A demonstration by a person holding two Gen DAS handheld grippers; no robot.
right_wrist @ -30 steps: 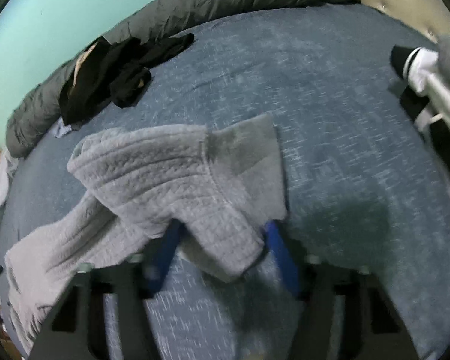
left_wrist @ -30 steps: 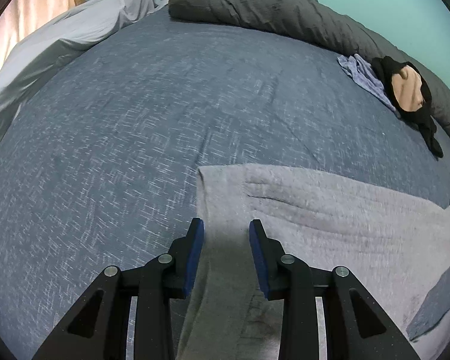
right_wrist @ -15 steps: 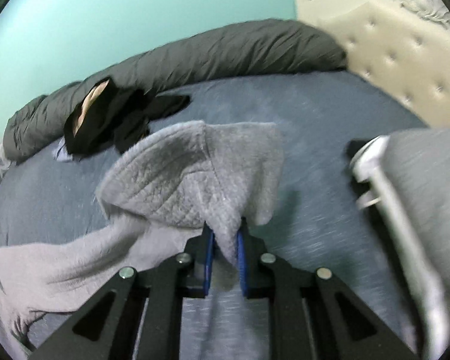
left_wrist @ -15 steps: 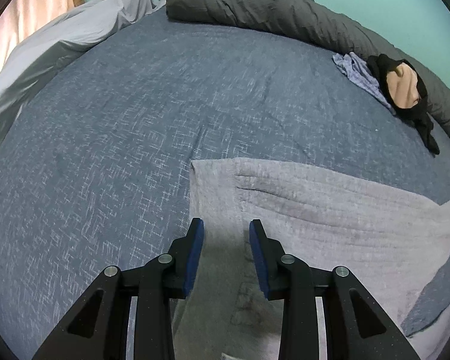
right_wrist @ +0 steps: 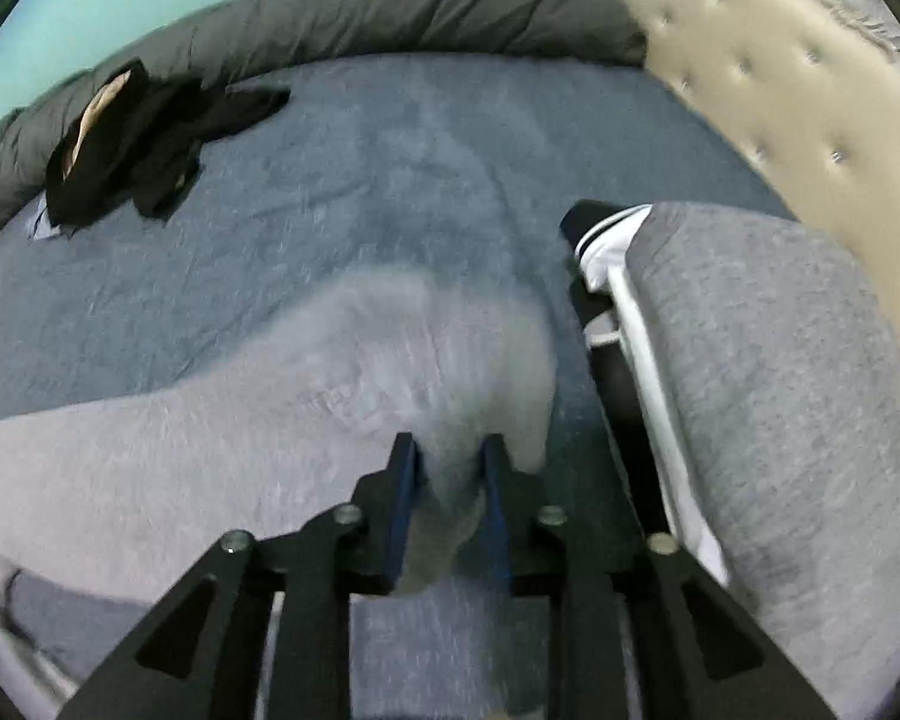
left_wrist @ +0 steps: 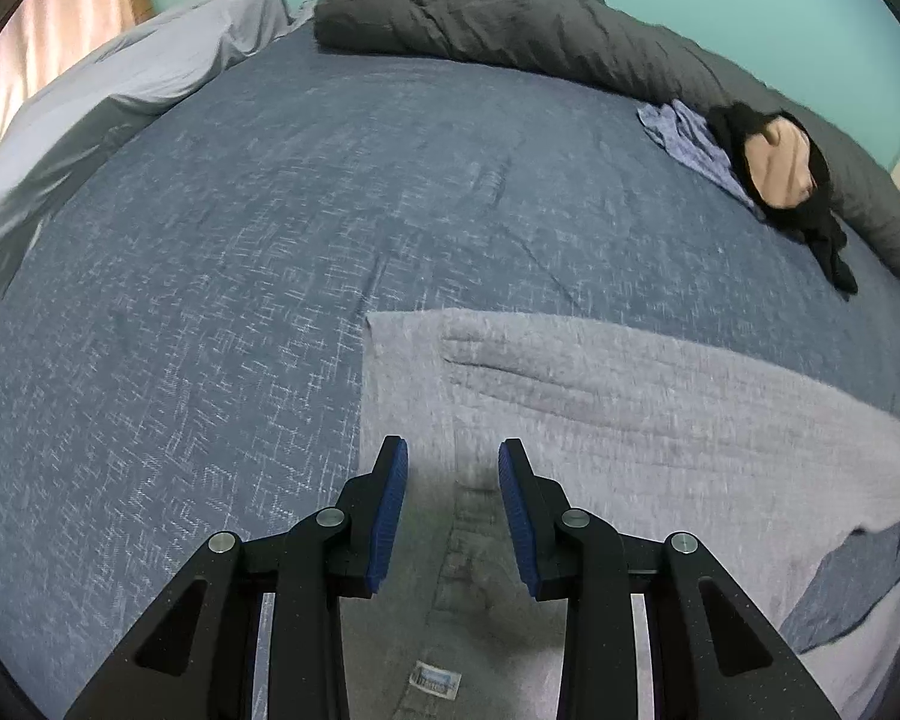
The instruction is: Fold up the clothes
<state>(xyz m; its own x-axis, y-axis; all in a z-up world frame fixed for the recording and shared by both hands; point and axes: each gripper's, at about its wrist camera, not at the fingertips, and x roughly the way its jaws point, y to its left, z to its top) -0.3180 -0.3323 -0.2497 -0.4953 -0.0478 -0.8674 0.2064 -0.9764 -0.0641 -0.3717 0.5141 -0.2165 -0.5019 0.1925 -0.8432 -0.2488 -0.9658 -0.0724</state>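
In the left wrist view, the left gripper hangs over the near part of a light grey garment spread flat on the blue bedsheet; its jaws stand apart with nothing pinched between the blue pads. A small label shows on the cloth just below the jaws. Far off, a dark grey duvet lies rolled along the bed's edge, with a black garment and a pale blue cloth beside it.

In the right wrist view, blurred by motion, the right gripper has a bunched fold of the same grey garment between its jaws, which have just been opening a little; the cloth fills the gap and the pads press on it. To the right lie a folded grey stack and a black-and-white garment, near the cream tufted headboard
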